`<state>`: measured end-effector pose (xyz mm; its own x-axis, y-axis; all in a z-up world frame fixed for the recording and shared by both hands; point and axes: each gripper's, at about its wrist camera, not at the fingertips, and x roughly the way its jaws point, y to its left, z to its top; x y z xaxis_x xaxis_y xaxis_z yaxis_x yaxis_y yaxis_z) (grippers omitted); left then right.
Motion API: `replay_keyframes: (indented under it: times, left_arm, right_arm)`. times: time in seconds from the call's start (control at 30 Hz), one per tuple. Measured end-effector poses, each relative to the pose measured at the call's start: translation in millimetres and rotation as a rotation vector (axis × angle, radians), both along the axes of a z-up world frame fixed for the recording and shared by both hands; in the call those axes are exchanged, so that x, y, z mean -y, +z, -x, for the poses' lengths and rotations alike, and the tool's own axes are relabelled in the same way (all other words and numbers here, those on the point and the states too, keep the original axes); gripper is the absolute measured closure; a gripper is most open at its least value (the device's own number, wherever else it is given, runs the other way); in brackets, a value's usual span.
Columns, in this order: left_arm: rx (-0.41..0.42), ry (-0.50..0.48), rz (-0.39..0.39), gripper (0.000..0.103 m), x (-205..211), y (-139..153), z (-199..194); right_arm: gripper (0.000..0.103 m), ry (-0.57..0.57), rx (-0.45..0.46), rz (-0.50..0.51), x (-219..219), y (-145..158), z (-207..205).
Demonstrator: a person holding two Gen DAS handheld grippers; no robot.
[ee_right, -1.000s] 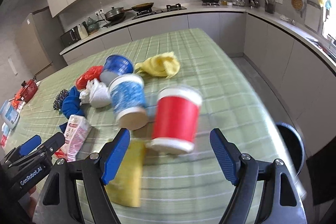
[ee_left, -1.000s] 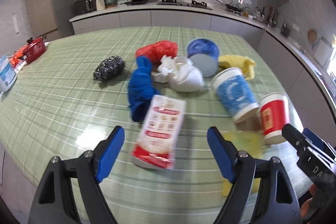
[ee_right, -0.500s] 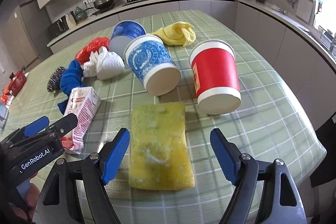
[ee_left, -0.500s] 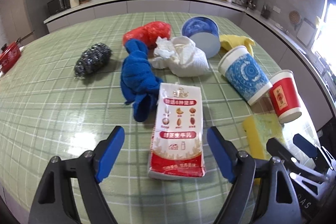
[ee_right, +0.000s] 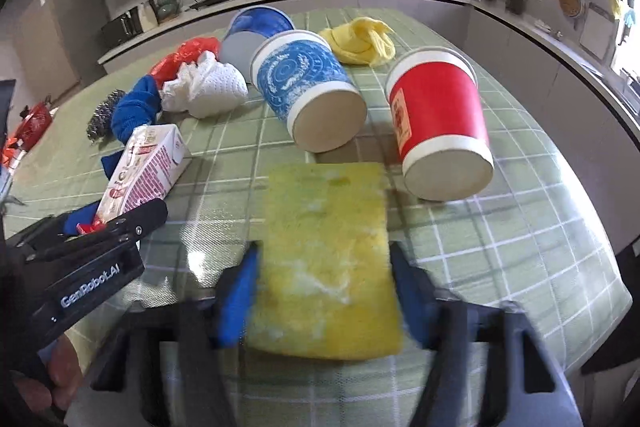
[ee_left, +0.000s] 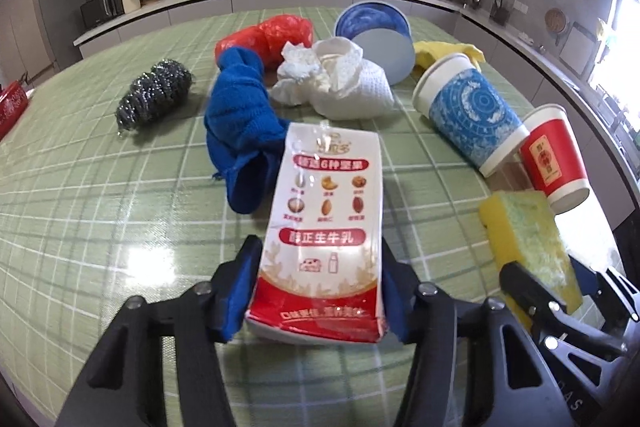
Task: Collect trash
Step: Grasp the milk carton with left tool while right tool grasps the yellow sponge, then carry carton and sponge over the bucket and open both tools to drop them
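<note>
Right tool blurred (sponge between).

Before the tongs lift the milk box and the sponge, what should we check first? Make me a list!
1. Milk box sits between the left tongs: ok; the jaws are closing on it.
2. Yellow sponge sits between the right tongs: ok; those jaws are closing too.
3. Pads pressing firmly on both: cannot tell; the right view is blurred.
4. Blue cloth clear of the box: not ok; it lies against the box's far corner.
5. Red cup clear of the sponge: cannot tell; it lies very near the far corner.
6. Two tongs apart from each other: ok.
</note>
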<state>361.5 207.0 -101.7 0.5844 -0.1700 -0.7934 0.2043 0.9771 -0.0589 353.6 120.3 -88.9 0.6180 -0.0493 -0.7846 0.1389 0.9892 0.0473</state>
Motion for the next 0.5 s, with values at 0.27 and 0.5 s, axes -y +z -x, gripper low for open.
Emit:
replay_keyframes:
  times: [0.27, 0.5]
  left_arm:
    - [0.044, 0.014, 0.023, 0.049, -5.0, 10.8, 15.3]
    - [0.084, 0.023, 0.043, 0.049, -1.1, 35.4, 22.7]
  right_arm:
    - [0.054, 0.036, 0.048, -0.024, 1.4, 12.2, 8.3]
    - [0.054, 0.04, 0.109, -0.063, 9.9, 39.7, 14.5]
